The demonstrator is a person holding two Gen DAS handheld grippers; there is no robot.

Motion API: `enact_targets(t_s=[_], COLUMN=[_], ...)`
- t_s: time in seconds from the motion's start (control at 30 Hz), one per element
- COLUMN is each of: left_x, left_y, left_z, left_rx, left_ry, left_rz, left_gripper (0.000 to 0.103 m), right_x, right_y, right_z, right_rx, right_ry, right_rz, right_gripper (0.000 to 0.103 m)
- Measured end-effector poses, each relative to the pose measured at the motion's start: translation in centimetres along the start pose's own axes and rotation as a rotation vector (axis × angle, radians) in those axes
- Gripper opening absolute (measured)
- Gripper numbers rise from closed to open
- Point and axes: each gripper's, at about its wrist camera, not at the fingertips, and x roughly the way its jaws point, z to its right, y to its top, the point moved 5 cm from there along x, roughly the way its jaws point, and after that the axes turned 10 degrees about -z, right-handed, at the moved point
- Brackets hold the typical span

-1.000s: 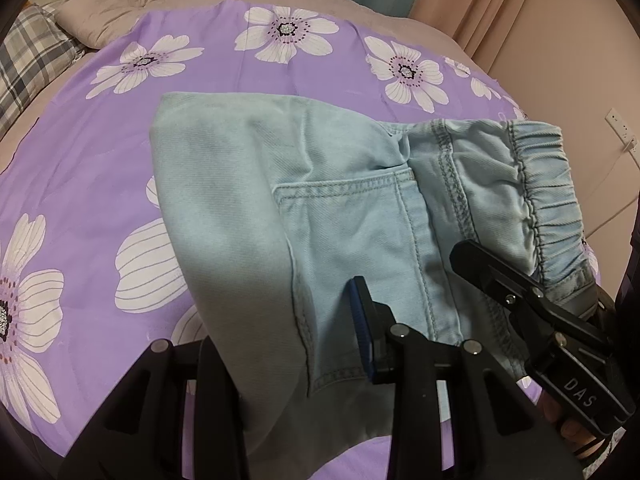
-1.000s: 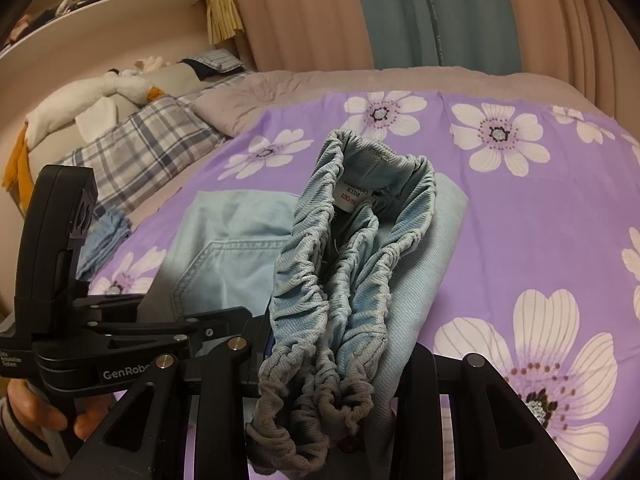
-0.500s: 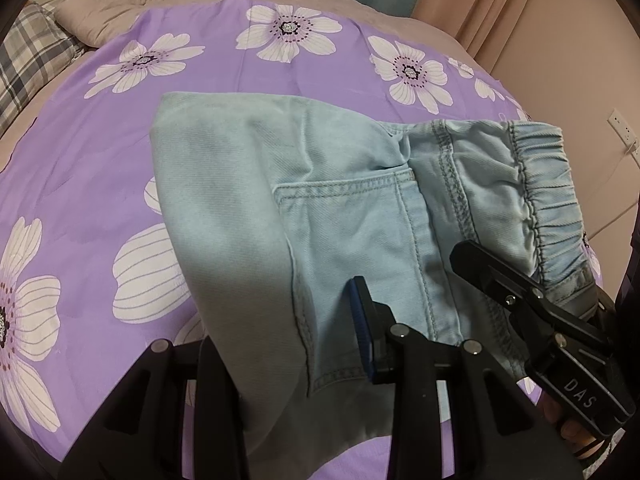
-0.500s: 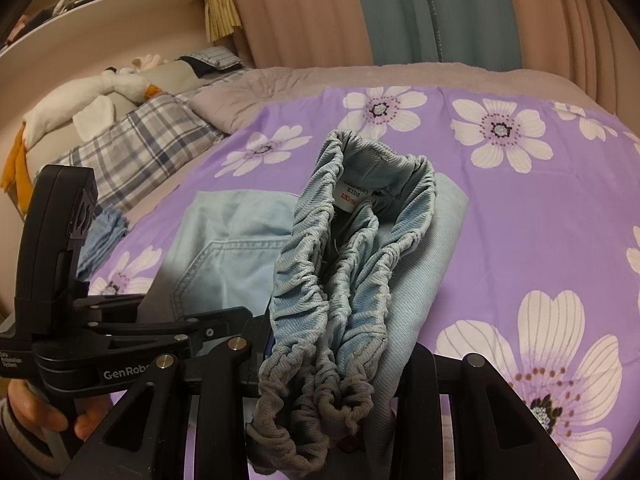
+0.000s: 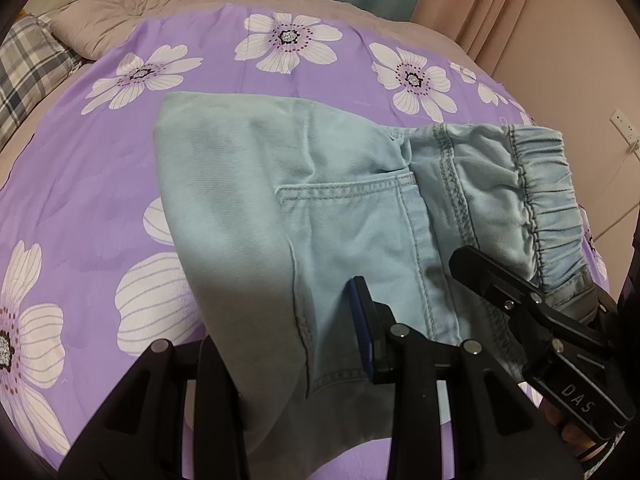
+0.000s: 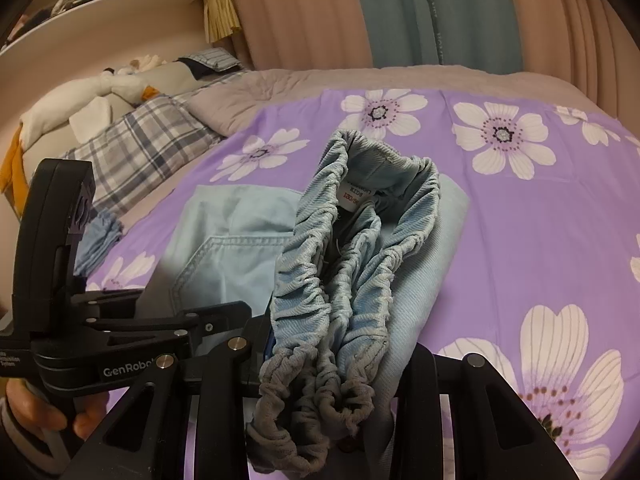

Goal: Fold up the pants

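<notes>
Pants [image 5: 352, 216] are lying part-folded on the bed [image 5: 100, 200], pale denim on a purple flowered sheet, and both claws are gripping their near edge. The left claw [image 5: 296, 364] is pinching the fabric low down by the back pocket [image 5: 352, 240]: cloth is running between its two fingers, with the blue pad on one of them pressed against the denim. The right claw [image 6: 324, 396] is clamped on the bunched elastic waistband [image 6: 352, 264], which is piling up between its fingers and sagging over the front of them.

Holding the two spots side by side looks deliberate: with the waist end and the seat both pinned, the person can lift that whole edge as one straight line instead of letting a corner droop. The right claw's black body [image 5: 560, 336] is showing just beside the left one in the left view, so the hands are working close together.

Farther out, the legs are lying doubled under the seat, giving a square far edge [image 5: 168, 120] toward the pillows [image 6: 132, 152]. I'd judge the next fold is meant to carry the gripped end over toward that far edge. The waistband is thick and springy, so it may slip or unroll if the lift is quick.
</notes>
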Motion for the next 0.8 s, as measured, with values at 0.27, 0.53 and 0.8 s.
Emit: enact_targets(t_s=[0.27,0.53,0.8], left_x=[0.0,0.1,0.5], left_y=[1.8,3.6,5.0], left_z=[0.1,0.1,0.1], left_rx=[0.02,0.037,0.051], left_ry=[0.01,0.023,0.029], left_rz=[0.028,0.055,0.068], left_gripper=[0.032,0.032,0.032], right_x=[0.6,0.9,1.1], right_y=[2.0,3.3,3.7], right_z=[0.5,1.0,1.1], right_rx=[-0.001,-0.003,0.0], right_ry=[-0.007,-0.015,-0.023], right_rz=[0.024,0.055,0.076], right_gripper=[0.036,0.036,0.036])
